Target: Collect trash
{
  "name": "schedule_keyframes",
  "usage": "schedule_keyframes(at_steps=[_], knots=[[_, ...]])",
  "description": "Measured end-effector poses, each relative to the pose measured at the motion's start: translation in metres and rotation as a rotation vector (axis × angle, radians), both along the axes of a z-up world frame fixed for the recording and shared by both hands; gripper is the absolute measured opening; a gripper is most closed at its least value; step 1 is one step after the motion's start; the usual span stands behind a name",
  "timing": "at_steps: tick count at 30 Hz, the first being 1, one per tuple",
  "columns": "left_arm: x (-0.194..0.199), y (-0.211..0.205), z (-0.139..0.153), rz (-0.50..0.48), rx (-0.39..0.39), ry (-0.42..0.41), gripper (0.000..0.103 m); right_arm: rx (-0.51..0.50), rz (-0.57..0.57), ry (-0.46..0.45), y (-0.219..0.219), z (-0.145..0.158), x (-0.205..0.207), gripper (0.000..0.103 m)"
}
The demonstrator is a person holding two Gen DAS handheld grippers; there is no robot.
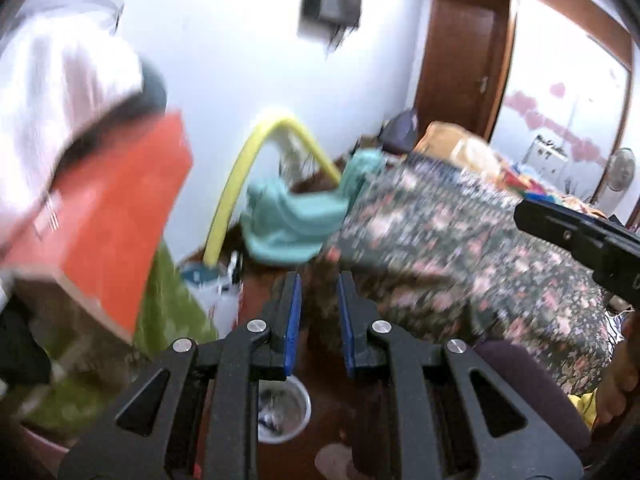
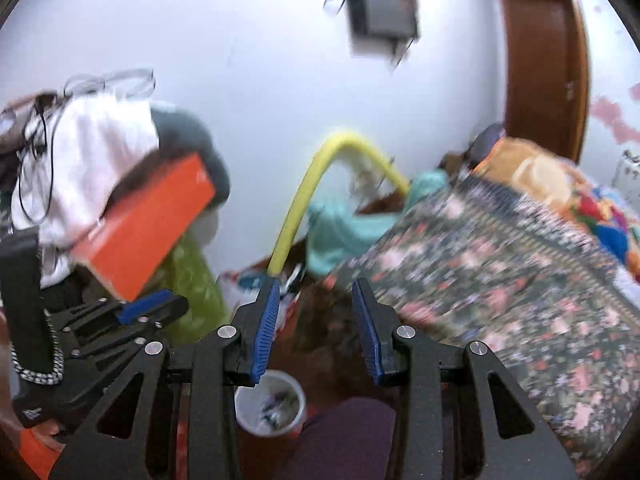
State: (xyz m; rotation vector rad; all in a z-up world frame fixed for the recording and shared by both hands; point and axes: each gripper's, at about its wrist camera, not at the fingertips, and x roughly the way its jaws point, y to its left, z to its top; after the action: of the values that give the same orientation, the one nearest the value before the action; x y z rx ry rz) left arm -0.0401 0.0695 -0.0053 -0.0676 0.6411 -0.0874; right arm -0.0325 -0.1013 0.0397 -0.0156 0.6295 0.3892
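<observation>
We hold both claws part open, gripping nothing: left claw (image 1: pixel 318 280), right claw (image 2: pixel 316 286). Small white plastic bin with scraps (image 2: pixel 270 406) sits on the floor below both. Floral-quilted bed (image 2: pixel 500 280) lies rightward.

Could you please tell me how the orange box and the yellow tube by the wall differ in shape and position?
The orange box is flat-sided and angular, while the yellow tube is thin, round and bent into an arch. The orange box sits tilted high on a pile on the left beneath white cloth; the yellow tube rises from low clutter near the floor and curves towards the floral bedspread. Both are brightly coloured and blurred.
</observation>
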Motion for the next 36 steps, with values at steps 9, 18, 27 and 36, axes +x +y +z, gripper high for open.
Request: schedule_keyframes(at_steps=[9,18,27,36], knots=[[-0.039,-0.016,0.049,-0.003,0.008,-0.212,0.091,-0.012,-0.149,-0.141,-0.017,0.027,-0.036,0.094],[-0.045,-0.011,0.040,-0.002,0.021,-0.186,0.094,-0.024,-0.204,-0.142,-0.019,0.026,-0.041,0.103],[-0.049,-0.012,0.035,-0.010,0.013,-0.174,0.094,-0.022,-0.202,-0.134,-0.019,0.024,-0.046,0.103],[-0.051,-0.014,0.036,-0.010,0.015,-0.172,0.094,-0.021,-0.196,-0.128,-0.020,0.025,-0.045,0.103]])
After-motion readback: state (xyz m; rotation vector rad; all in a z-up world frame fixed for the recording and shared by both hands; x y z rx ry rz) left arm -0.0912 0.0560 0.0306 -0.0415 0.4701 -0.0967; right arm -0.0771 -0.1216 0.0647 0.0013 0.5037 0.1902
